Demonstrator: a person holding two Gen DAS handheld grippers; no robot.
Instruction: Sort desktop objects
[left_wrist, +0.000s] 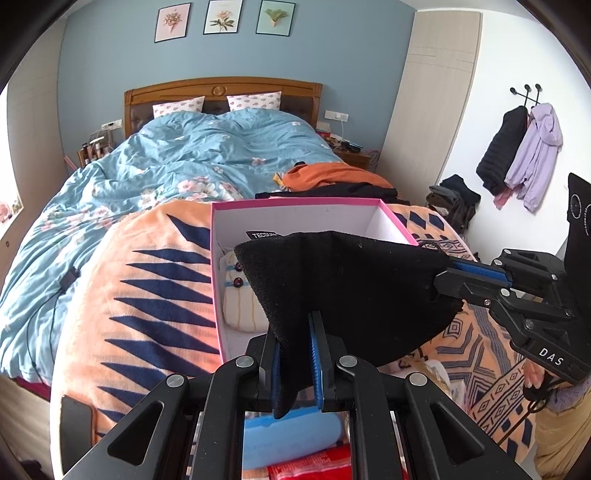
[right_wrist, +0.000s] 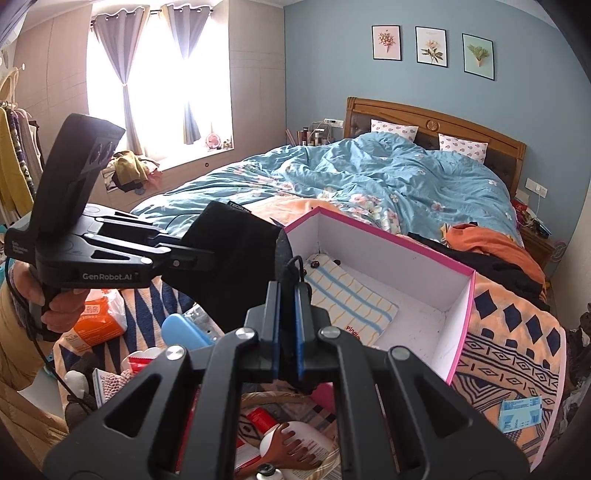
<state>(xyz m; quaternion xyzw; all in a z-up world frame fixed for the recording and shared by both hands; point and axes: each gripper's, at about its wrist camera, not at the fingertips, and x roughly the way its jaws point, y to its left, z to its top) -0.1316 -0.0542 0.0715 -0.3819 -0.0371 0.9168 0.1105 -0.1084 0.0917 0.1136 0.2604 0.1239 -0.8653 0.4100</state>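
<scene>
- Two grippers pinch one soft black fabric pouch (left_wrist: 354, 284): the left gripper (left_wrist: 297, 363) has its blue pads pressed on a lower fold, and the right gripper (right_wrist: 286, 332) clamps the opposite edge, beside the drawstring
- Stretched between them, the pouch hangs above the near end of a pink-edged white cardboard box (right_wrist: 391, 240) and is not yet inside it
- Inside the box, a folded cream cloth with blue and yellow stripes (right_wrist: 351, 299) lies flat along the bottom, so some sorting looks done
- By my reading the pouch goes in next, and much remains: a light blue oblong case (right_wrist: 183, 328), an orange-and-white packet (right_wrist: 98, 317), a white bottle (right_wrist: 299, 439) and a brown wooden comb (right_wrist: 286, 448) lie loose near the box's near corner
- Everything rests on an orange blanket with dark blue patterns (left_wrist: 147, 280) at the foot of a bed (right_wrist: 369, 177) with a blue floral quilt
- Blue wall, three framed flower prints (left_wrist: 221, 18), curtained window (right_wrist: 155, 74)
</scene>
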